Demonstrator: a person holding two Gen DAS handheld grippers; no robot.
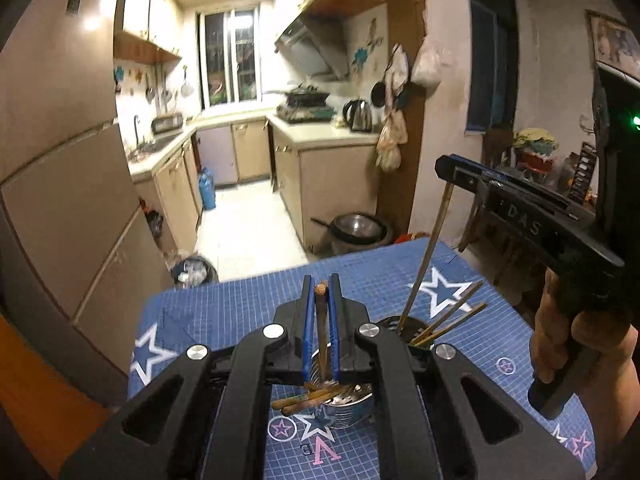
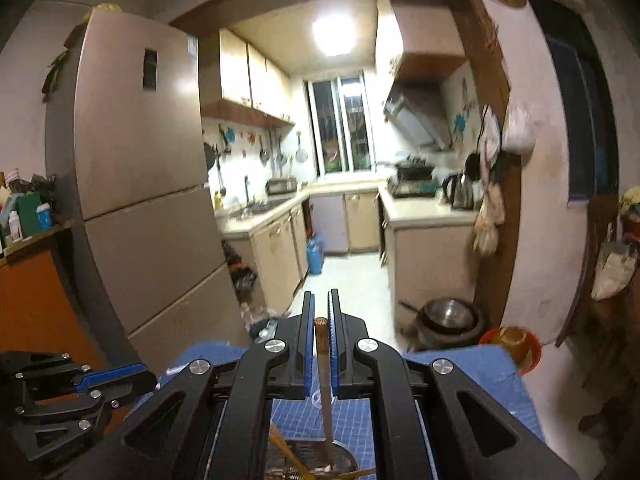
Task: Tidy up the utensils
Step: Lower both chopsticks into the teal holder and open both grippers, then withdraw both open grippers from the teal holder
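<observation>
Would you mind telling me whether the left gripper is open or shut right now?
Shut. The left gripper has its blue pads closed on a brown wooden utensil handle, which runs down between them toward the metal tin below.

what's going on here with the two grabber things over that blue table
A person is sorting chopsticks with a gripper in each hand. The left gripper is shut on one chopstick above a metal can lying on the blue star mat. The right gripper is shut on another chopstick, its lower end in a dark holder that already has several chopsticks in it.
</observation>
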